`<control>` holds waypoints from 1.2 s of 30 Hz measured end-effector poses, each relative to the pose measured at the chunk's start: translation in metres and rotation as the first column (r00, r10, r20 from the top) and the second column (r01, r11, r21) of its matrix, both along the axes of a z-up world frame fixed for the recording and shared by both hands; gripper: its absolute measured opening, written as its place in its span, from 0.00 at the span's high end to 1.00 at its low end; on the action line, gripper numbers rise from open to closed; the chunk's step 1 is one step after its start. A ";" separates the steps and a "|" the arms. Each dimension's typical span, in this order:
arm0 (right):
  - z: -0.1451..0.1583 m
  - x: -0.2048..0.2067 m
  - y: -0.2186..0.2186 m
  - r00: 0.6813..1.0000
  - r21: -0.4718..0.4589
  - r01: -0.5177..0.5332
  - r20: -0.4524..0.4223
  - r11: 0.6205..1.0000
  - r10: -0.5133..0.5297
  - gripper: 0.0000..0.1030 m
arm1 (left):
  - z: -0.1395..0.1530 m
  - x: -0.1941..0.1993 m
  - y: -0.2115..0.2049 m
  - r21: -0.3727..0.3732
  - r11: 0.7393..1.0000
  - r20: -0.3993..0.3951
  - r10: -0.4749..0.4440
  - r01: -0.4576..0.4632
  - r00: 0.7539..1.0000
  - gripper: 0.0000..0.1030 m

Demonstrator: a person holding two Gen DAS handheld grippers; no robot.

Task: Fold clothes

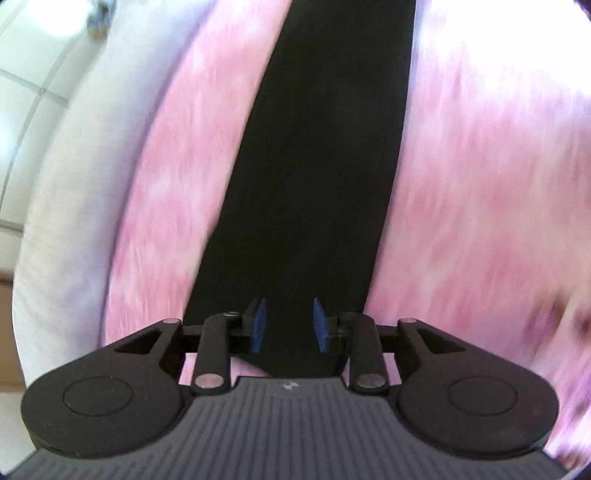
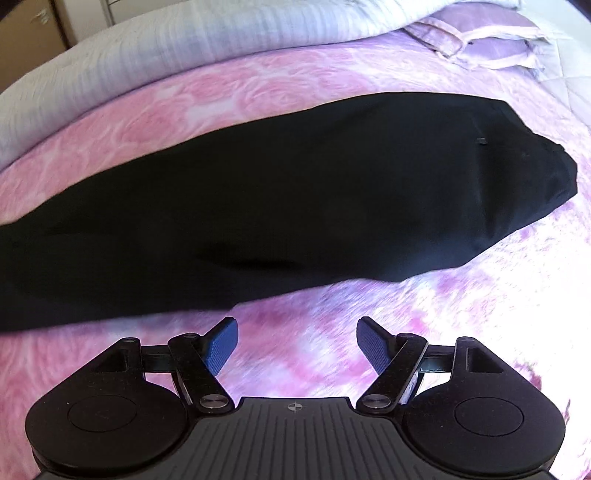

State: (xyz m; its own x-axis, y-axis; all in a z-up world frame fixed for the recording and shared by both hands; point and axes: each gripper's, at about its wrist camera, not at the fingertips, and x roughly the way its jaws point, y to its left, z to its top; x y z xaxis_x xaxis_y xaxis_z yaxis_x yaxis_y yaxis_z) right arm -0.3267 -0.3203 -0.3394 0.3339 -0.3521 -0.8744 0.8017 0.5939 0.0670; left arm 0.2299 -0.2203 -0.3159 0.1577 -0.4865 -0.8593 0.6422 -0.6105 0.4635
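A pair of black trousers (image 2: 295, 192) lies folded lengthwise across a pink flowered blanket (image 2: 221, 92), waist end at the right. In the left wrist view the trousers (image 1: 325, 166) run straight away from me as a long black strip. My left gripper (image 1: 287, 323) is open, its blue pads a small gap apart over the near leg end, with nothing clamped. My right gripper (image 2: 297, 343) is wide open and empty, just in front of the trousers' near edge, over the blanket.
A white ribbed cover (image 2: 166, 40) lies along the bed's far side, with a lilac pillow (image 2: 480, 40) at the back right. A tiled floor (image 1: 33, 74) shows beyond the bed's left edge. Wooden furniture (image 2: 33, 33) stands at the far left.
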 end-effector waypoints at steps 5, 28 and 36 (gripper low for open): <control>0.006 -0.028 -0.051 0.978 0.126 0.110 0.162 0.986 -0.130 0.28 | 0.000 -0.124 -0.050 -0.122 0.973 -0.150 -0.214 0.197 0.965 0.62; 0.001 -0.093 -0.012 0.946 0.144 0.120 0.283 0.982 -0.157 0.28 | -0.035 -0.248 -0.265 0.137 0.946 -0.508 -0.189 0.295 0.841 0.96; -0.014 -0.055 -0.022 0.879 0.141 0.309 0.336 0.941 -0.339 0.23 | -0.020 -0.229 -0.310 0.137 0.958 -0.551 -0.137 0.252 0.823 0.96</control>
